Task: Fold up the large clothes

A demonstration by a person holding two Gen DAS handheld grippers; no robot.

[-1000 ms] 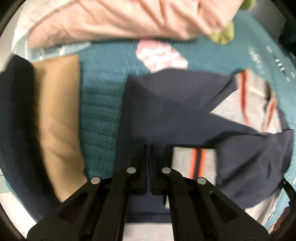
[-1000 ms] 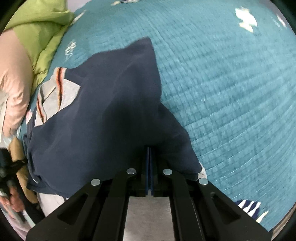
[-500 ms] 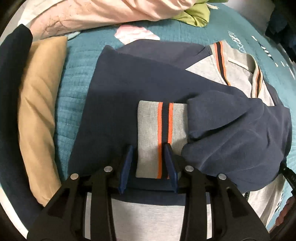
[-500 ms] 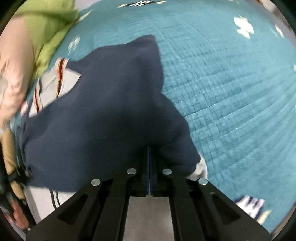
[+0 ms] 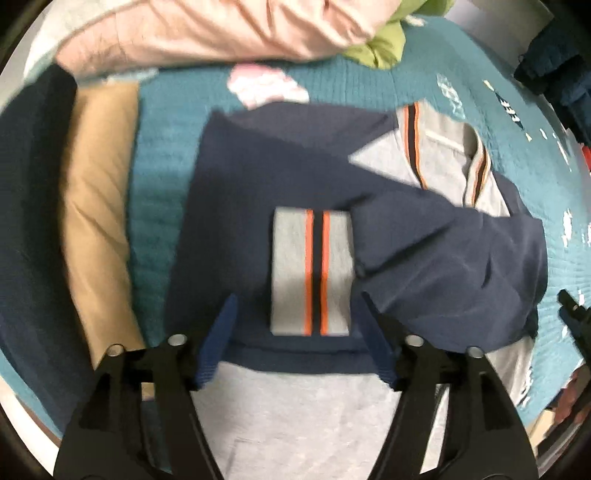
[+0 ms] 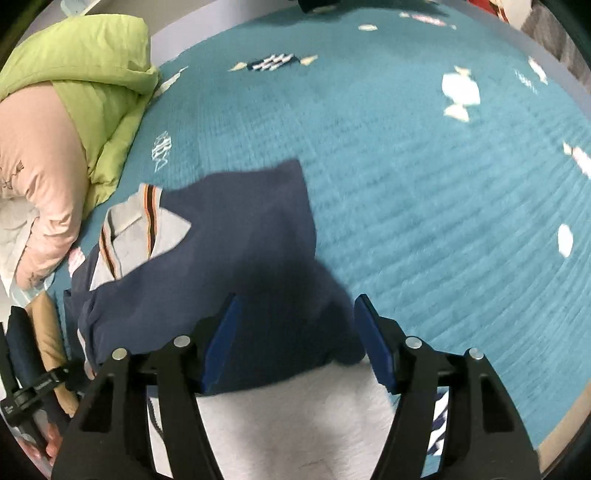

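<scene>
A navy and grey sweatshirt (image 5: 258, 192) lies on the teal quilt (image 5: 162, 192), both sleeves folded across its body. The grey cuff with orange stripes (image 5: 312, 273) rests on the navy chest, just ahead of my left gripper (image 5: 295, 332), which is open and empty above it. In the right wrist view the same sweatshirt (image 6: 251, 251) shows its folded navy sleeve and striped grey collar (image 6: 147, 221). My right gripper (image 6: 295, 332) is open and empty over the sleeve's lower end, above the grey hem (image 6: 288, 417).
A pink duvet (image 5: 221, 33) and a green one (image 6: 74, 74) lie along the far side. A tan folded garment (image 5: 96, 221) and a dark navy one (image 5: 29, 221) lie left of the sweatshirt. The quilt (image 6: 443, 203) stretches to the right.
Both grippers have opened and let go of the sleeves, which now lie folded on the sweatshirt. Both have pulled back a little toward the hem.
</scene>
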